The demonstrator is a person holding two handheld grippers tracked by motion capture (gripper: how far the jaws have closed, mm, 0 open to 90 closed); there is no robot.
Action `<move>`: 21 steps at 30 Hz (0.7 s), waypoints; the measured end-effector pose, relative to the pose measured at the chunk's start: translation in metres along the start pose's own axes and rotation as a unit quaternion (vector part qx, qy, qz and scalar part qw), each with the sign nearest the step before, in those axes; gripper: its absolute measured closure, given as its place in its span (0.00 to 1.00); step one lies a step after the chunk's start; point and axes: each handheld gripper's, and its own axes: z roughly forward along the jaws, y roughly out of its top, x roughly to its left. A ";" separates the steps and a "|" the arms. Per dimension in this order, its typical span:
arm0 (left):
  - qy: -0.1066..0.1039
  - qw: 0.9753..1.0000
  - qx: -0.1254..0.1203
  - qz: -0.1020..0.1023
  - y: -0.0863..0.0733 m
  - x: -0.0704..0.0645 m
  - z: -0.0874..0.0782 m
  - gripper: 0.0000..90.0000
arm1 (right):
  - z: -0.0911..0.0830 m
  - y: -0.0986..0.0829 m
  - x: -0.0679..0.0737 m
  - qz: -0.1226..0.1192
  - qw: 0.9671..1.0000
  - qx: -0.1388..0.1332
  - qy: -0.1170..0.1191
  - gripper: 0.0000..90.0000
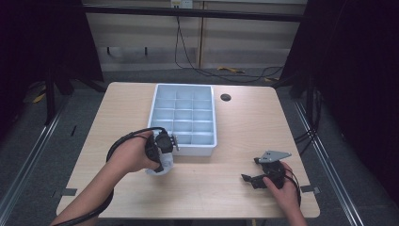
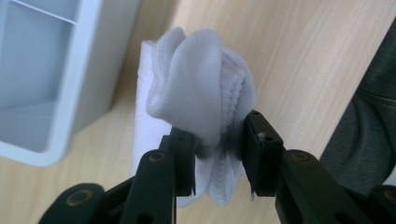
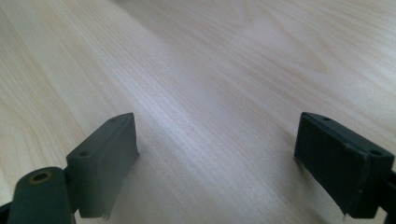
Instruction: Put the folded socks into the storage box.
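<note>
A bunched white sock [image 2: 201, 93] is pinched between the black jaws of my left gripper [image 2: 217, 144], which is shut on it. From above, that left gripper [image 1: 162, 155] sits just off the near left corner of the tray, with the white sock [image 1: 160, 168] hanging under it over the table. The pale blue divided tray [image 1: 155, 104] stands in the middle of the table; its corner [image 2: 88, 93] shows beside the sock. My right gripper [image 1: 249, 178] rests low at the near right of the table. Its jaws stand wide apart over bare wood [image 3: 215, 149], open with nothing between them.
The wooden table [image 1: 244, 132] has a dark round hole [image 1: 226, 97] right of the tray. Beyond the far edge are cables on the floor and dark frame legs. A dark sleeve [image 2: 369, 126] shows at the right of the left gripper view.
</note>
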 end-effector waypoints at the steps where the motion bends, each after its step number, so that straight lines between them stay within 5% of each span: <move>1: -0.003 1.000 0.002 -0.001 0.001 0.001 -0.002 0.75 | 0.000 0.000 0.000 0.000 1.000 0.000 0.000 0.14; 11: -0.029 0.999 0.012 -0.008 0.005 0.019 -0.016 0.75 | 0.000 0.000 0.000 0.001 1.000 0.000 0.001 0.14; 15: -0.026 0.999 0.016 -0.017 0.006 0.025 -0.021 0.75 | 0.000 0.000 0.000 0.001 1.000 -0.001 0.000 0.14; 21: -0.016 1.000 0.013 -0.002 0.012 0.031 -0.031 0.75 | 0.000 0.000 0.000 0.000 1.000 -0.001 0.001 0.14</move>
